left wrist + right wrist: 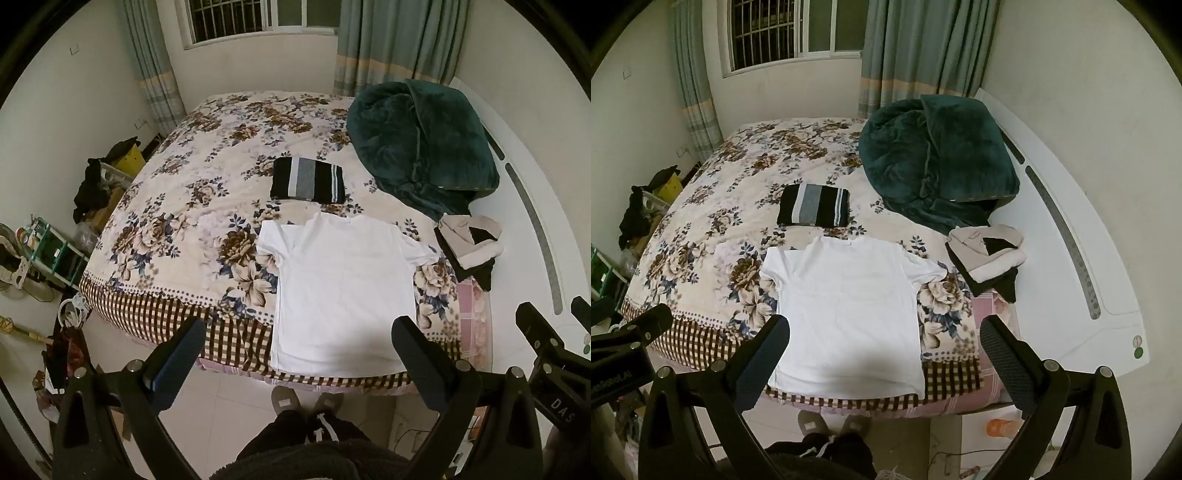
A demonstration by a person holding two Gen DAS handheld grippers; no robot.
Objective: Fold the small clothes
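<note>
Lying flat near the foot edge of the bed [173, 206], a white T-shirt [340, 295] is spread out with its collar toward the far side and its hem hanging just over the checked border of the floral bedspread [713, 229]. Both short sleeves are laid out to the sides. Fabric looks smooth, unfolded.

Beyond the collar, apart from the shirt, sits a folded striped garment [307, 181] in black, grey and white, squared up into a neat rectangle. To the right of the T-shirt, near its sleeve, a small heap of beige and black clothing [471, 247] rests at the bed's edge, loosely piled. Behind that, a bulky dark green blanket [934, 158] is bunched up against the white headboard [1071, 229].

Left gripper [299, 363]: jaws spread wide, nothing between them, hovering above the hem end of the shirt and angled downward. No contact with cloth.

Right gripper [884, 365]: likewise fully released, empty, held over the lower part of the shirt, tilted down. In the left wrist view its black frame shows at the right edge.

Person stands at the foot of the bed; slippered feet [306, 400] and dark trousers visible on pale floor tiles below the grippers. Barred window [783, 33] and grey-green curtains [923, 51] on the far wall. Cluttered shelf and bags by the left wall.
</note>
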